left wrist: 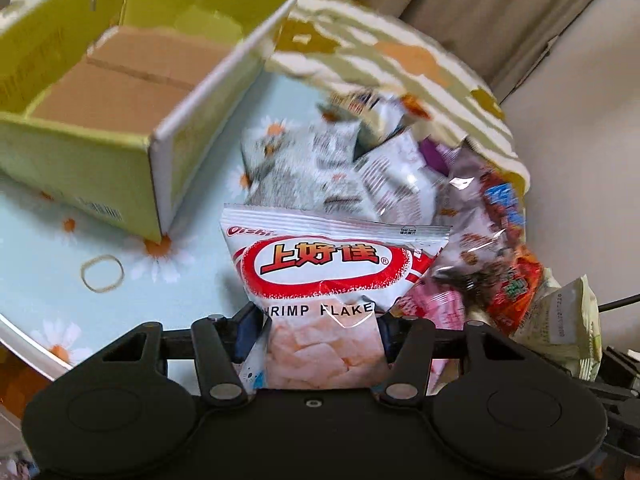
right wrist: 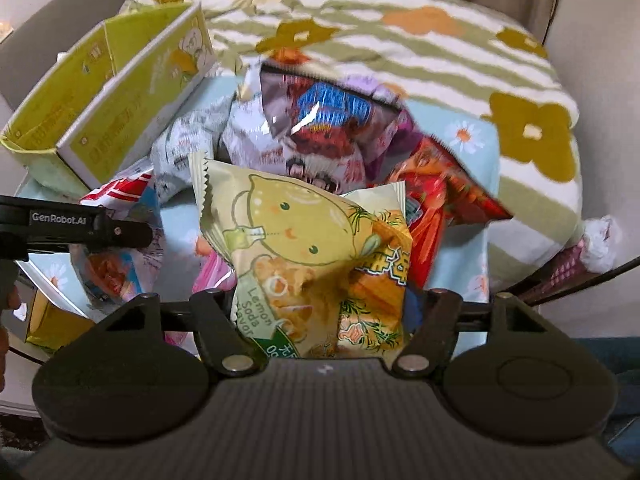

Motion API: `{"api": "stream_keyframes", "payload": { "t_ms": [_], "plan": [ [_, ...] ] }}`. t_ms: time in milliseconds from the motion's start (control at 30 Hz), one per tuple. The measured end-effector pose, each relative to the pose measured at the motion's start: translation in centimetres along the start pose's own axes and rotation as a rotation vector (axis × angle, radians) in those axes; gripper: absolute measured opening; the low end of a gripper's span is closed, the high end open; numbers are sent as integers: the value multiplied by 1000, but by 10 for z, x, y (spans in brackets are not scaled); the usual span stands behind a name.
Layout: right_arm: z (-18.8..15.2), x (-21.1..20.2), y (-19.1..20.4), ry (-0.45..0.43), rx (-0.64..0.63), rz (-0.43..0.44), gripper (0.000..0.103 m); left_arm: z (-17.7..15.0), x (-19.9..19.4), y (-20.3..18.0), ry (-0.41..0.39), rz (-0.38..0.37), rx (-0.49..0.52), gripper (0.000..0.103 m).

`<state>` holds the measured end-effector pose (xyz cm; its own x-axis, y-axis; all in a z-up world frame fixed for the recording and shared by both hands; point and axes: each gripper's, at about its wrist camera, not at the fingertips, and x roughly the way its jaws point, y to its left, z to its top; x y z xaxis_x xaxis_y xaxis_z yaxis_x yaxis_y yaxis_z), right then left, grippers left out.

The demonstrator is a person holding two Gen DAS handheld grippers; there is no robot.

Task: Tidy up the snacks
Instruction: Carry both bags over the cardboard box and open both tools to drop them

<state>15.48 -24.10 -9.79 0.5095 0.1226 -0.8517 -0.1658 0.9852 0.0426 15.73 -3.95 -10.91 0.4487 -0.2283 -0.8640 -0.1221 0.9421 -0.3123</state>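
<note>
My left gripper (left wrist: 316, 332) is shut on a white and red shrimp flakes bag (left wrist: 332, 272) and holds it above the table, right of an open yellow-green box (left wrist: 100, 152). My right gripper (right wrist: 324, 312) is shut on a pale lemon soda snack bag (right wrist: 288, 232), together with an orange packet (right wrist: 376, 292), above the snack pile (right wrist: 320, 128). The pile also shows in the left wrist view (left wrist: 360, 160). The box shows at upper left in the right wrist view (right wrist: 120, 128). The left gripper's body (right wrist: 72, 224) shows at left in the right wrist view.
A light blue daisy tablecloth (left wrist: 52, 264) covers the table. A rubber band (left wrist: 102, 279) lies on it near the box. A striped green flowered blanket (right wrist: 400, 48) is bunched behind the pile. The table edge (left wrist: 24, 344) runs at lower left.
</note>
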Motion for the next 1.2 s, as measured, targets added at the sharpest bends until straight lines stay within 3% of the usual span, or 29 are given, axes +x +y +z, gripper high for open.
{"api": "stream_keyframes", "payload": {
  "t_ms": [300, 633, 867, 1200],
  "plan": [
    [27, -34, 15, -131, -45, 56, 84, 20, -66, -4, -204, 75, 76, 60],
    [94, -49, 74, -263, -78, 122, 84, 72, -115, 44, -373, 139, 104, 60],
    [150, -31, 135, -290, -43, 104, 84, 140, -116, 94, -386, 136, 188, 60],
    [234, 27, 213, -263, 49, 42, 84, 238, -53, 150, -314, 136, 335, 60]
  ]
}}
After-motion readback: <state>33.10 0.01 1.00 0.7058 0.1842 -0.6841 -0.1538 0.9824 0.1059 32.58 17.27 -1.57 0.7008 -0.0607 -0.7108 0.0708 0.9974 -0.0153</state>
